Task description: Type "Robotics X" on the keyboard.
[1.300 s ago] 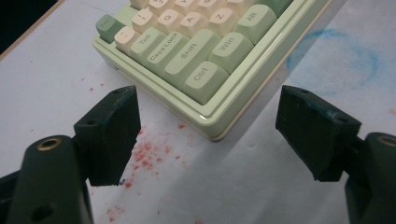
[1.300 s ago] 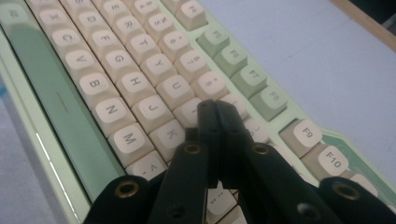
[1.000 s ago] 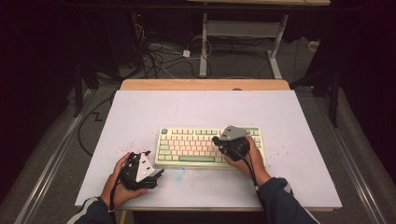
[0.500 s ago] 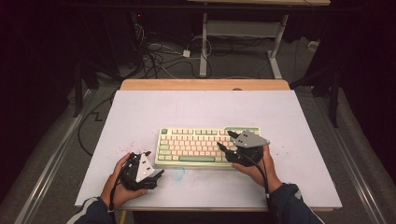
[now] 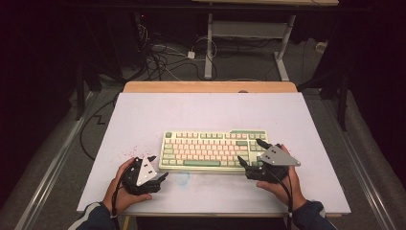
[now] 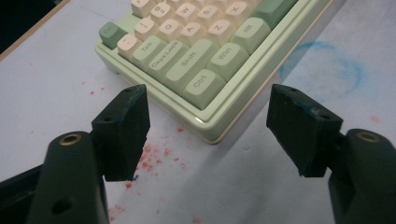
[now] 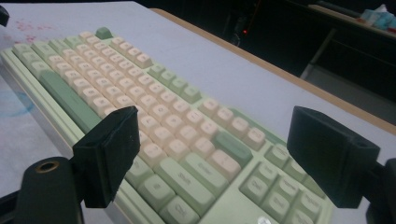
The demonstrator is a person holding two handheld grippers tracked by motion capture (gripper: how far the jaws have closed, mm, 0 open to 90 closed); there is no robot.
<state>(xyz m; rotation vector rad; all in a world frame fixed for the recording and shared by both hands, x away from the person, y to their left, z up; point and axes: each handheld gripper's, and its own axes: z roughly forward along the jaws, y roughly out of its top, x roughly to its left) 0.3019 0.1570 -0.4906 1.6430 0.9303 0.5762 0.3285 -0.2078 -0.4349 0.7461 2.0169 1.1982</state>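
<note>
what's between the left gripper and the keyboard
Just bare white table with red specks; in the left gripper view the open left gripper faces the keyboard corner, touching nothing.

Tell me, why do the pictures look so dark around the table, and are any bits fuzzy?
High view: light falls on the white table; the room behind is dark. Left gripper view: the keyboard is sharp, with a glint on its corner. Right gripper view: the keyboard's far keys and the background blur.

A dim room: cables (image 5: pixel 158 55) sprawl on the grey floor (image 5: pixel 239 67) behind the tabletop (image 5: pixel 210 110), beside a white desk frame (image 5: pixel 249 33).
</note>
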